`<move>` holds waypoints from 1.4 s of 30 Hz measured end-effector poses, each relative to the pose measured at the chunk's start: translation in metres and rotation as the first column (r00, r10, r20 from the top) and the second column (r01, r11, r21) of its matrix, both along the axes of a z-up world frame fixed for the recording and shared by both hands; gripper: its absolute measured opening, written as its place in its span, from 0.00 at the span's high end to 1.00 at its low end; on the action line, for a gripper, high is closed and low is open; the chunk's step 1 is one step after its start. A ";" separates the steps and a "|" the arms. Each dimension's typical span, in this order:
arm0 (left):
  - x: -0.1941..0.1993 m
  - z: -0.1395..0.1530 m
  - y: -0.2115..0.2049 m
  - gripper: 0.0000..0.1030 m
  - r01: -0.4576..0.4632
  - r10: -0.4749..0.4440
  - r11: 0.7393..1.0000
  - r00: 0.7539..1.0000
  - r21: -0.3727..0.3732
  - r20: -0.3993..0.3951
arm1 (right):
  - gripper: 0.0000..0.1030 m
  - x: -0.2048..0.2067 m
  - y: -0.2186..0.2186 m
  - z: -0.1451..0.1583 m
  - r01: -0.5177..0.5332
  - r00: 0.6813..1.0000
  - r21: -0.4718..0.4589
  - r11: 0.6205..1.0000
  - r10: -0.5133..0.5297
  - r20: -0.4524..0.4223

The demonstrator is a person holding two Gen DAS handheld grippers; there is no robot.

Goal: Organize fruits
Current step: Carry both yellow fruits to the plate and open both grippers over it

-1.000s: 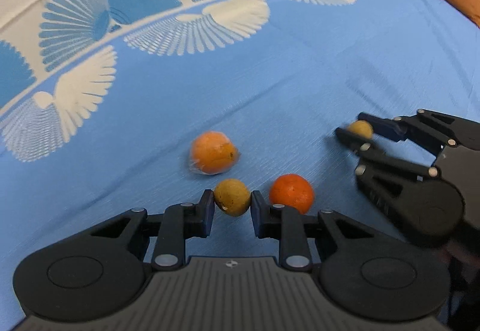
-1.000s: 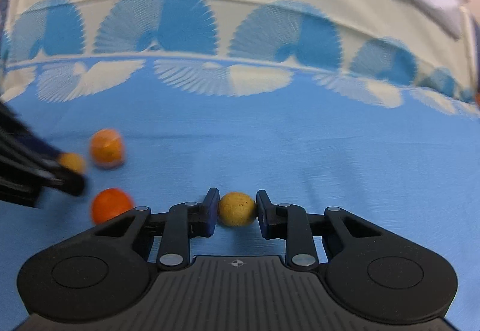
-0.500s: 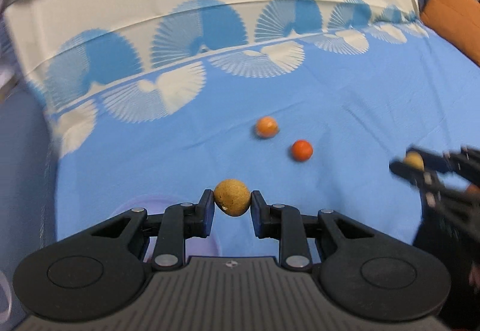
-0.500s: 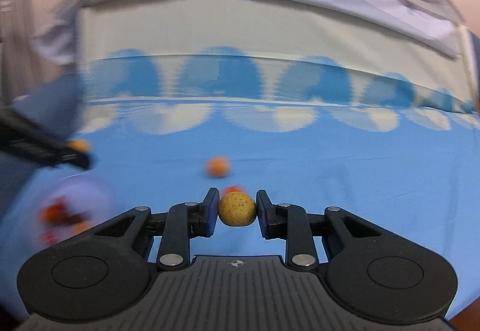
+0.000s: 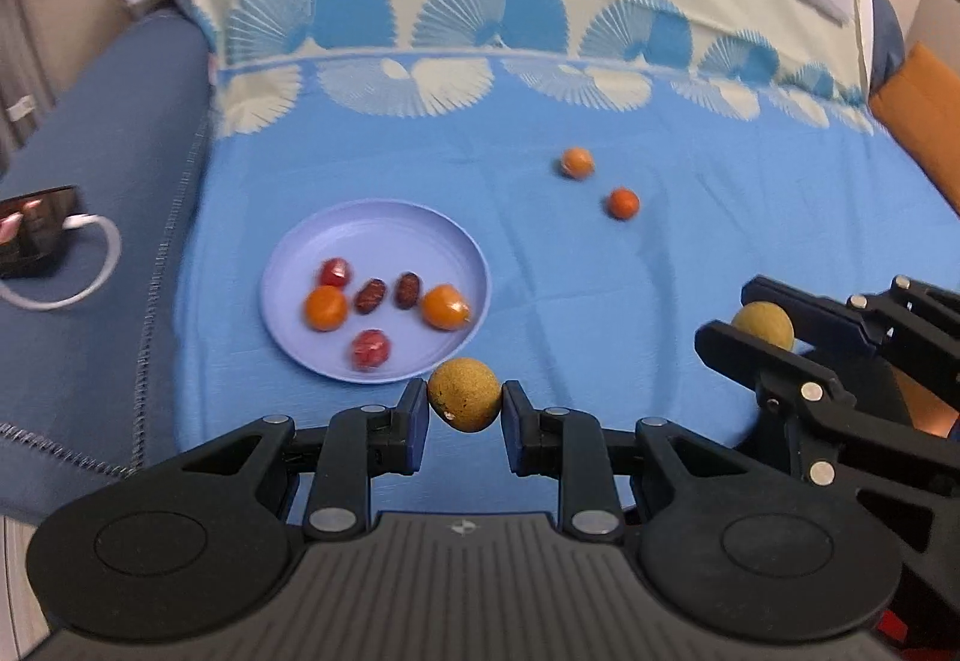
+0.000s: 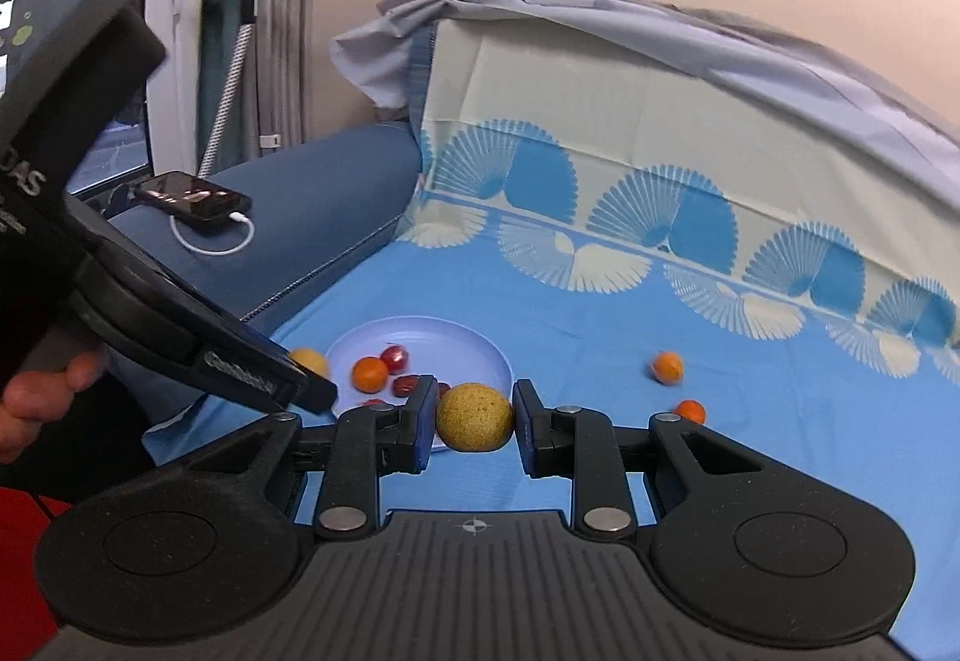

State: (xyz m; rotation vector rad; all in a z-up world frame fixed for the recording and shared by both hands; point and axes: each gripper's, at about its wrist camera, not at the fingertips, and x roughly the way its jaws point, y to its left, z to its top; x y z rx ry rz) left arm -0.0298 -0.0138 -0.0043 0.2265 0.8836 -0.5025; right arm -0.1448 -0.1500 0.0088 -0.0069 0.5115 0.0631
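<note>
My left gripper is shut on a yellow-brown round fruit held above the near rim of the lilac plate. The plate holds several small fruits, orange, red and dark. My right gripper is shut on a second yellow-brown round fruit; it also shows in the left wrist view, to the right of the plate. Two orange fruits lie on the blue cloth beyond the plate. In the right wrist view the left gripper hangs over the plate's left side.
A phone with a white cable lies on the dark blue sofa arm at the left. An orange cushion sits at the far right. The cloth rises up the backrest behind the fruits.
Both grippers have lifted with their fruits and pulled back from the two orange fruits toward the left. The plate has come into view under the left gripper.
</note>
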 end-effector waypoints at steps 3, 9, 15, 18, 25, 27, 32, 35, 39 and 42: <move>-0.011 0.010 0.015 0.73 -0.018 0.019 0.999 0.999 -0.028 0.038 | 0.73 -0.008 0.010 0.004 -0.005 1.000 -0.019 1.000 0.005 0.002; -0.022 0.022 0.024 0.73 -0.015 0.019 0.998 0.997 -0.057 0.080 | 0.73 -0.011 0.020 0.009 -0.008 1.000 -0.042 0.999 0.009 0.011; -0.024 0.024 0.031 0.73 -0.032 0.038 0.997 0.996 -0.072 0.082 | 0.73 -0.016 0.024 0.008 -0.020 1.000 -0.049 0.999 0.020 0.013; -0.022 0.022 0.034 0.73 -0.043 0.048 0.996 0.996 -0.073 0.073 | 0.73 -0.016 0.023 0.008 -0.024 1.000 -0.049 0.999 0.024 0.012; -0.018 0.022 0.036 0.73 -0.049 0.054 0.996 0.996 -0.070 0.075 | 0.73 -0.013 0.021 0.007 -0.029 1.000 -0.044 0.999 0.029 0.004; -0.018 0.022 0.035 0.73 -0.049 0.054 0.996 0.996 -0.070 0.073 | 0.73 -0.012 0.021 0.006 -0.031 1.000 -0.040 0.999 0.031 0.000; -0.015 0.021 0.034 0.73 -0.054 0.059 0.996 0.996 -0.069 0.064 | 0.73 -0.009 0.020 0.002 -0.037 0.999 -0.031 0.999 0.036 -0.013; -0.012 0.020 0.034 0.73 -0.060 0.064 0.996 0.996 -0.067 0.060 | 0.73 -0.007 0.020 -0.001 -0.041 0.999 -0.025 0.999 0.040 -0.025; -0.008 0.019 0.036 0.73 -0.067 0.071 0.996 0.996 -0.066 0.056 | 0.73 -0.001 0.019 -0.004 -0.054 0.998 -0.019 0.998 0.053 -0.045; -0.004 0.017 0.037 0.73 -0.075 0.079 0.995 0.996 -0.065 0.052 | 0.73 0.004 0.019 -0.008 -0.064 0.996 -0.012 0.998 0.063 -0.064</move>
